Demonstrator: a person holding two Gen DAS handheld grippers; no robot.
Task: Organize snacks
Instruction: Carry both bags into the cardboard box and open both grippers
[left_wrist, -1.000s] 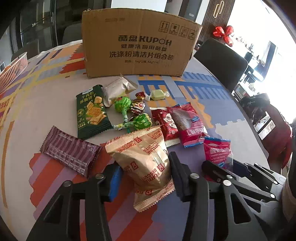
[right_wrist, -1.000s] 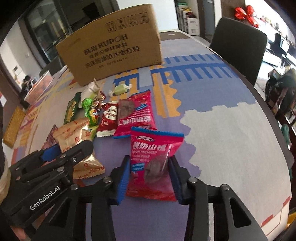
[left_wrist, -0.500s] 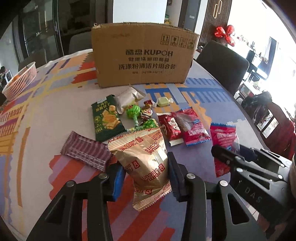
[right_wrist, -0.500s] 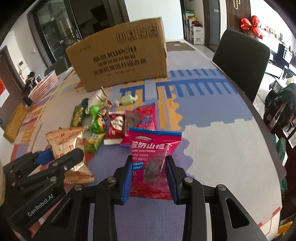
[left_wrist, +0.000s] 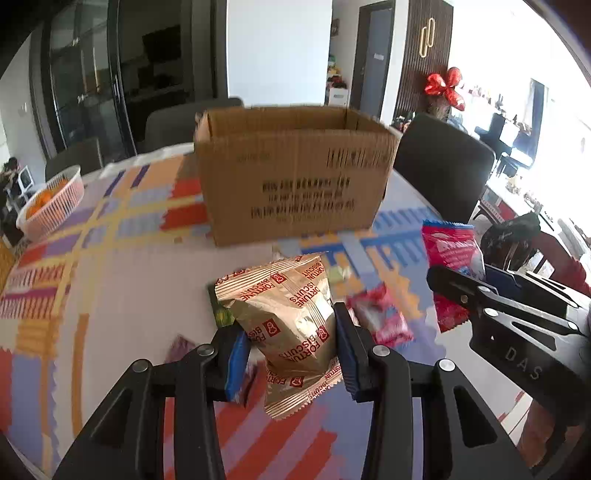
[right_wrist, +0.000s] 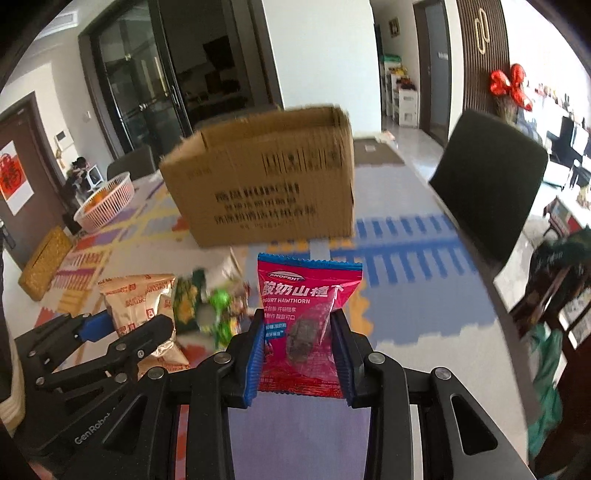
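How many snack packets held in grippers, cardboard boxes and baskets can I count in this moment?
Held snack packets: 2 (gold biscuit packet in the left gripper, pink hawthorn packet in the right gripper)
Cardboard boxes: 1
Baskets: 1
Total: 4
The loose snacks on the table are too blurred to count.

Patterned table (left_wrist: 110, 280), cardboard box (left_wrist: 295, 177) (open-topped), basket (left_wrist: 51, 203)

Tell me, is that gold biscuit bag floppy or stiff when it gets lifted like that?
Probably puffy yet soft: the gold Fortune Biscuits bag bulges between the left gripper jaws and its crimped bottom edge droops below them. It looks light, held clear of the table by a side pinch. The glossy foil could be slippery.
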